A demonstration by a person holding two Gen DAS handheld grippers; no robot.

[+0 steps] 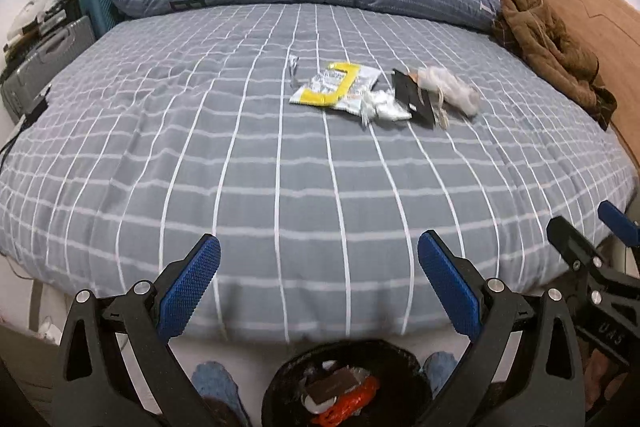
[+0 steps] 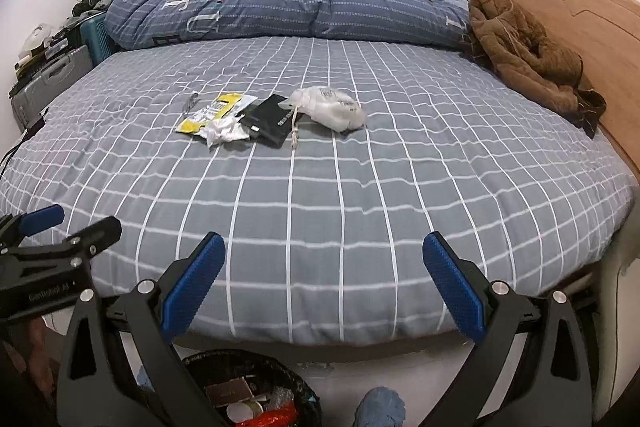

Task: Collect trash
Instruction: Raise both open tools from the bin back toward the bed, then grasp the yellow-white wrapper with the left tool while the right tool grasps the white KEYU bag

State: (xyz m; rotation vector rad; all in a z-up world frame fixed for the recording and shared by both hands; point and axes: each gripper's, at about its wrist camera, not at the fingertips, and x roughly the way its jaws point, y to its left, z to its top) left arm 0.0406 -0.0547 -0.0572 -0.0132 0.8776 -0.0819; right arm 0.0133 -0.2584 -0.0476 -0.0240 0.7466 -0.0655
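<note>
Grey checked bed (image 1: 280, 167) fills the frame; trash (image 1: 380, 91) lies mid-frame above my spread, empty left tongs (image 1: 318, 283) and right tongs (image 2: 324, 283).

Grey checked bed (image 2: 320, 211), blue duvet (image 2: 280, 11) bunched at its far side, brown coat (image 2: 528, 55) beside its headboard (image 2: 580, 11), suitcases (image 2: 52, 83) off its left edge.

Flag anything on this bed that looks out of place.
A cluster of litter sits mid-bed: a yellow wrapper, crumpled white tissue, a black packet and a white plastic bag. A brown jacket lies heaped against the headboard.
</note>
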